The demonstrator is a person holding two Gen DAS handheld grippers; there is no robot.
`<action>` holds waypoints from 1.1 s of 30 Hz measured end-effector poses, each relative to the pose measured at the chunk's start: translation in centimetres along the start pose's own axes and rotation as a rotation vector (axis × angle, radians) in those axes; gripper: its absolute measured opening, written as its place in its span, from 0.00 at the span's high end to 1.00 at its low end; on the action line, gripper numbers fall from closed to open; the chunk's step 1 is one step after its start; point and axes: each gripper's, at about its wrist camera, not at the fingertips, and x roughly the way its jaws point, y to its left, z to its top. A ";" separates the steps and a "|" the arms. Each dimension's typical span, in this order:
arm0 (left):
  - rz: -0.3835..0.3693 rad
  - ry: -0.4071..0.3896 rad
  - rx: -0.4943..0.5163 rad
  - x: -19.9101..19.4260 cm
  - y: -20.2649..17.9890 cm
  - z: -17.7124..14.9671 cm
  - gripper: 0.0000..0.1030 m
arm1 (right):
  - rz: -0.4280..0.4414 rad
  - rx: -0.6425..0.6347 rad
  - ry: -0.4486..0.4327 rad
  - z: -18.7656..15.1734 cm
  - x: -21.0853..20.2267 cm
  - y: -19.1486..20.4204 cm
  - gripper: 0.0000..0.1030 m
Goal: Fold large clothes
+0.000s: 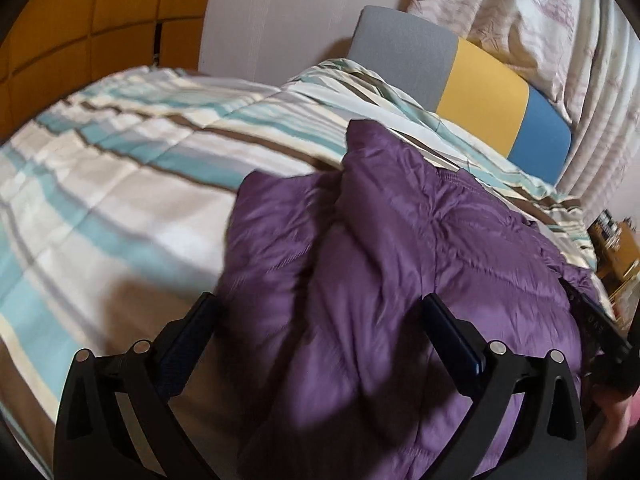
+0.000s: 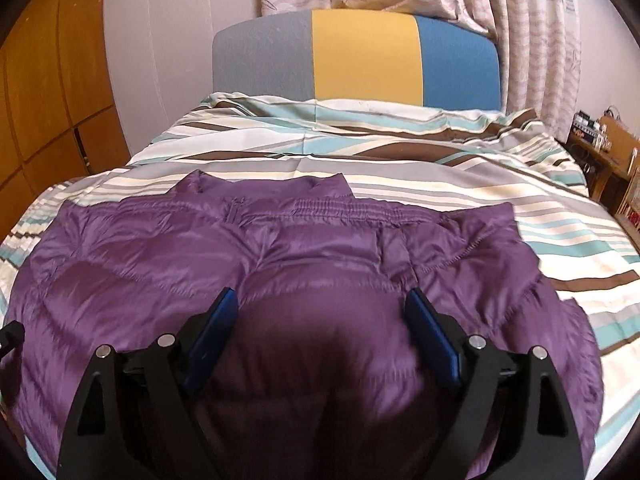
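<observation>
Both black two-finger grippers, left and right, stand spread wide, gripping nothing, above one quilted purple puffer jacket spread beneath and beyond their fingers. It lies on one bed's teal, brown and cream striped cover. Beyond stand one grey-yellow-blue headboard, pale curtains and, seemingly, wooden cupboard doors.

The quilted jacket was a glossy purple. The bedcover beneath it carried stripes of cream, teal, grey and brown. The headboard at the far end had three panels: grey, yellow, blue. The curtain was pale with faint pinkish starfish prints. The wardrobe on the left was orange-brown wood.
</observation>
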 end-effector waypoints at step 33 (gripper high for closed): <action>-0.349 0.056 -0.370 -1.8 2.1 -3.7 0.11 | 0.202 -0.058 0.013 -6.7 -9.3 3.7 0.71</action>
